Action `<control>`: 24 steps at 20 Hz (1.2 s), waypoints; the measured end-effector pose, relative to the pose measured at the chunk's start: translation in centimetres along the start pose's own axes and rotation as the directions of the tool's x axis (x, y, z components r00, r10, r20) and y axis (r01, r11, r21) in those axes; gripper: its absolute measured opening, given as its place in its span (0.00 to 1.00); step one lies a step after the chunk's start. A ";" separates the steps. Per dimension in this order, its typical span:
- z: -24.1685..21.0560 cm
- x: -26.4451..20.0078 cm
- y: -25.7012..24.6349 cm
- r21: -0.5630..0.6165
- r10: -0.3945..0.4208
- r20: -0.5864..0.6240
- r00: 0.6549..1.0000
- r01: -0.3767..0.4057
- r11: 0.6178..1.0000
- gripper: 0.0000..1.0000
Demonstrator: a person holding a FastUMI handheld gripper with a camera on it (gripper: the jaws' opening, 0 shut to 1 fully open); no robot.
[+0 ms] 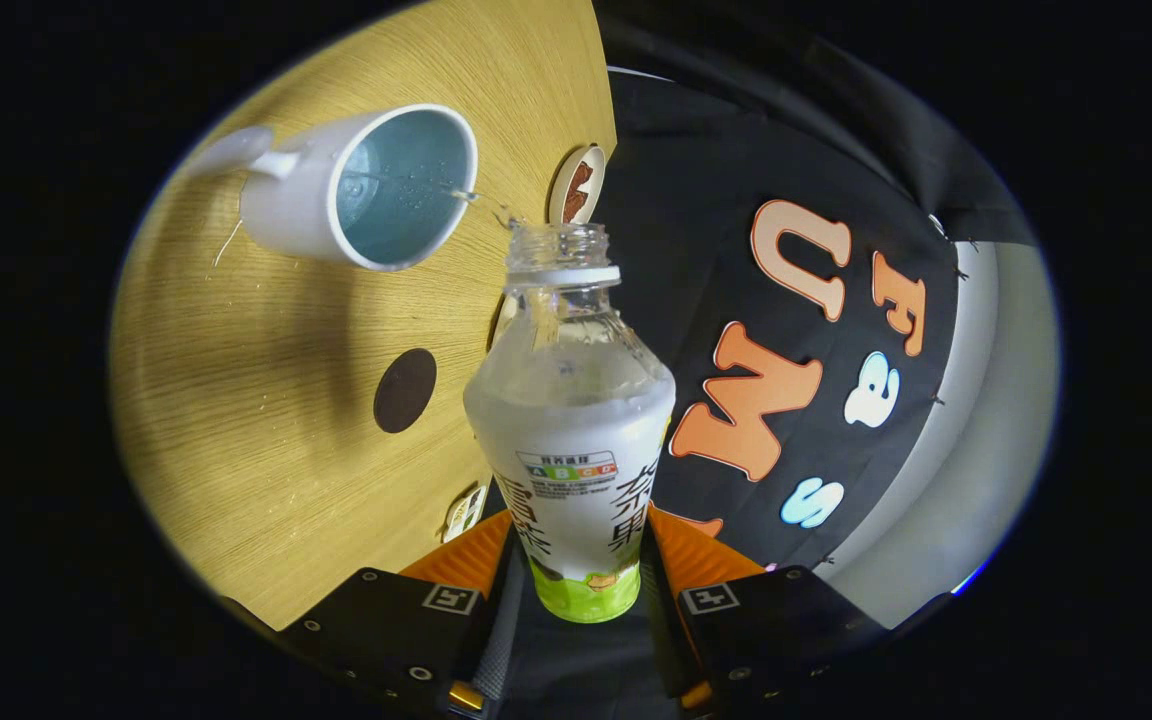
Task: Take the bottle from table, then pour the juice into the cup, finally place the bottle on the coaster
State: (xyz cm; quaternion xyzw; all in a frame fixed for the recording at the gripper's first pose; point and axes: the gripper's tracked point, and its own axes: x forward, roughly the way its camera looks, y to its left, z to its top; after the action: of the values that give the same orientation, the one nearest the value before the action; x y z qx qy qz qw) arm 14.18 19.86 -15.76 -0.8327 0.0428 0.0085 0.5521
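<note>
We see our gripper (pixel 581 575) closed around the lower body of the bottle (pixel 571 440), one finger pressing on each side of its labelled part, so the tool is holding the bottle firmly between its two fingers; the bottle runs straight ahead from the fingers, its clear upper section and open, capless neck pointing away from us; the whole scene appears rolled to one side, so we take the bottle to be tipped over towards the cup (pixel 361 190); a thin clear stream (pixel 481 200) leaves the bottle's mouth and crosses the cup's rim, so liquid is running from the one into the other; the cup is white outside and pale blue inside, with its handle on the side away from the bottle, and it stands on the wooden table (pixel 266 400) just beyond the bottle's mouth; its opening faces us, and some liquid with small bubbles shows inside it; a dark round coaster (pixel 404 390) lies flat on the table beside the bottle's shoulder, nearer to the fingers than the cup is, and nothing stands on it; a second round disc (pixel 576 185), light-rimmed with a brown centre, sits near the table's edge just beyond the bottle's mouth; we cannot tell what it is.
</note>
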 end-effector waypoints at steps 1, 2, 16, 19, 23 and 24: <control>0.0 -0.1 -0.1 0.000 -0.001 0.000 1.000 0.001 1.000 0.59; 0.0 -0.1 -0.3 -0.003 -0.004 0.000 1.000 0.004 1.000 0.58; -0.5 -0.2 -2.6 -0.065 -0.036 -0.009 0.999 0.035 0.997 0.58; -0.3 -0.3 -3.0 -0.086 -0.039 -0.010 0.999 0.038 0.996 0.59; 0.0 -0.4 -3.4 -0.120 -0.054 -0.003 0.999 0.053 0.991 0.58; 0.2 -0.3 -3.3 -0.123 -0.049 -0.003 0.999 0.048 0.991 0.58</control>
State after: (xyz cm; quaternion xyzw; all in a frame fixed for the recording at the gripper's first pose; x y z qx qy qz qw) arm 14.12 21.28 -12.81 -0.8658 0.0237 -0.0049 0.4999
